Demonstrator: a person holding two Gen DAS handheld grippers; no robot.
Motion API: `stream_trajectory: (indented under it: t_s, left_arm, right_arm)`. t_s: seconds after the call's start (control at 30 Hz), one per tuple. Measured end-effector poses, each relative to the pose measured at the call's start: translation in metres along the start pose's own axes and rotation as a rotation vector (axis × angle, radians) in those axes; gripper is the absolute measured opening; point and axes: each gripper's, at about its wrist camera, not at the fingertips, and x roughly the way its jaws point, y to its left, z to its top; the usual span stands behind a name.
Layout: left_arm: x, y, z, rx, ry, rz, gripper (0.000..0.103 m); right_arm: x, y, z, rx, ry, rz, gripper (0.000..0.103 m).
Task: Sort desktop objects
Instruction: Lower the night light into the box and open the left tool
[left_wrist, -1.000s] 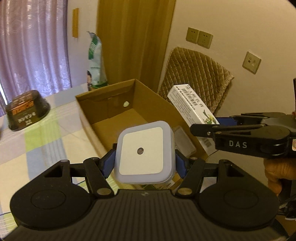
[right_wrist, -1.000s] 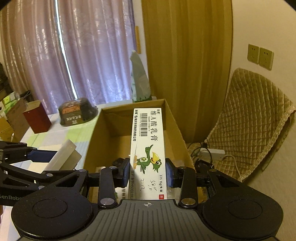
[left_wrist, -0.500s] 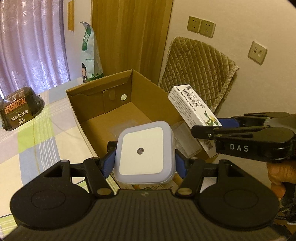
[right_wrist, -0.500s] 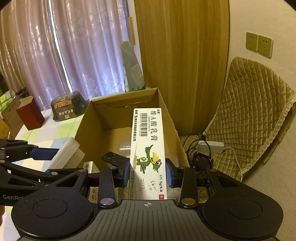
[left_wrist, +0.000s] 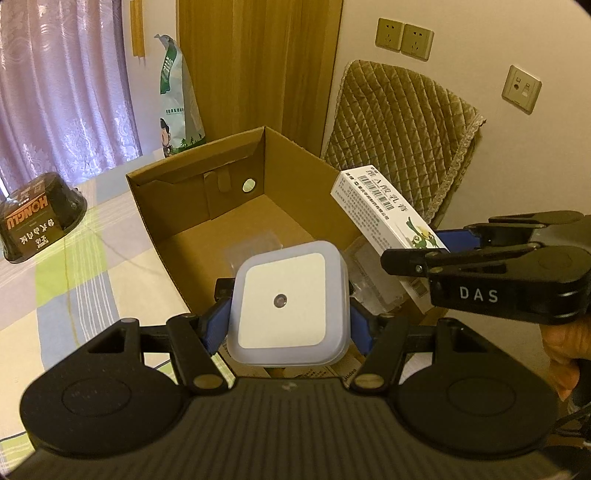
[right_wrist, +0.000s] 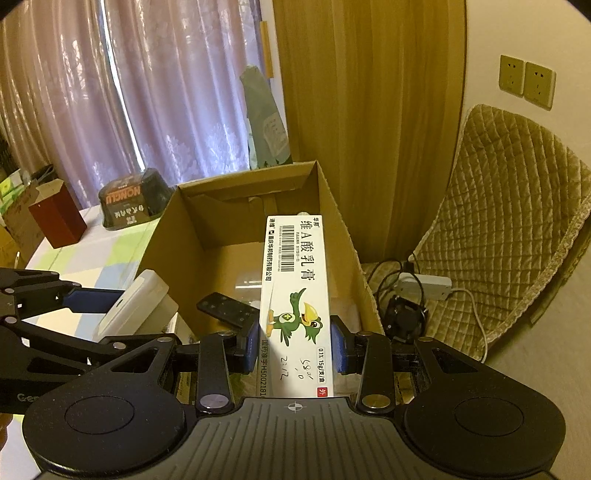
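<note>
You face a cream wall (left_wrist: 461, 110) with sockets (left_wrist: 403, 38), beside wood panelling (left_wrist: 258, 62). Lilac curtains (right_wrist: 147, 92) hang left. A quilted chair (right_wrist: 509, 206) stands right.

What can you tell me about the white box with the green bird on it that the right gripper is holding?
The white box is a long, slim carton that looks like printed cardboard. It bears a barcode, black Chinese lettering, a green cartoon bird with a yellow beak, and handwritten marks near its lower end. The right gripper is shut on it, blue pads pressing its two long sides near that end. It is held in the air, pointing forward over the open cardboard box, touching nothing else visible.
</note>
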Motion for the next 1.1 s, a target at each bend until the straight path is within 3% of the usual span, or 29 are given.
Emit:
stream_trajectory:
  t_s: [0.4, 1.1]
  left_arm:
    - [0.018, -0.001, -0.003, 0.039, 0.020, -0.002, 0.061]
    - [0.003, 0.009, -0.009, 0.015, 0.005, 0.018, 0.061]
  right_arm:
    - [0.012, -0.004, -0.006, 0.010, 0.023, -0.004, 0.037]
    - [0.017, 0.002, -0.008, 0.010, 0.035, 0.006, 0.037]
